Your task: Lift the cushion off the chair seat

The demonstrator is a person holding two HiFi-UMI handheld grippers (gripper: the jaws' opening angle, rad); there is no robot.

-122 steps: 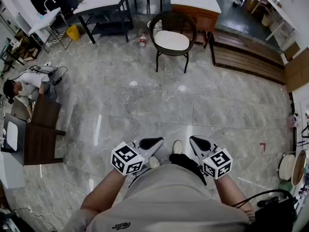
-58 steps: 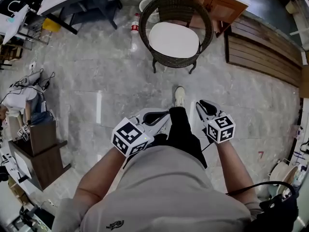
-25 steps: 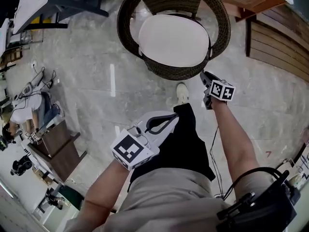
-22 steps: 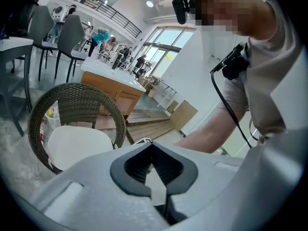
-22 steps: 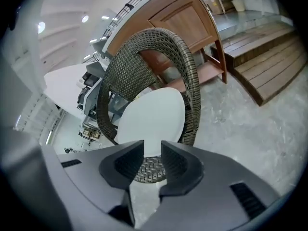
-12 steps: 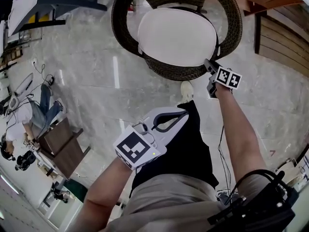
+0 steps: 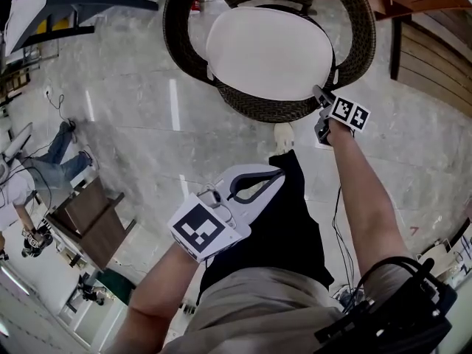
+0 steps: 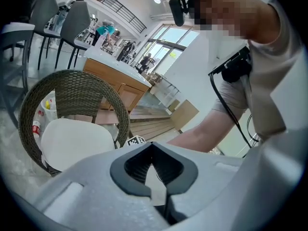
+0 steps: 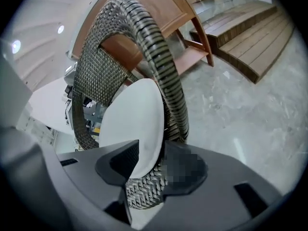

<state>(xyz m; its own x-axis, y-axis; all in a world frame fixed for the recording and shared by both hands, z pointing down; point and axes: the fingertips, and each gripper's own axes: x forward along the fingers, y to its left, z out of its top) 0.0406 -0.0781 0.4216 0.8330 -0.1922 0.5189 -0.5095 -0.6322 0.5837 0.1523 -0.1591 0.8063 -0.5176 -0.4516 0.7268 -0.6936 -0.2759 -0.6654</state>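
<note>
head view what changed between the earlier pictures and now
The person walked up to the chair; the right gripper reached down to the near edge of the cushion, jaws opening around it and the chair's rim, nothing gripped. The left gripper stays back, shut; cushion still on seat.

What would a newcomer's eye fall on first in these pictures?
The white cushion on the round wicker chair, at the top of the head view, draws the eye first. The right tongs are at its lower right edge, jaws opening, with the cushion's edge and the chair's rim between them. The left tongs hang shut and empty lower down.
</note>
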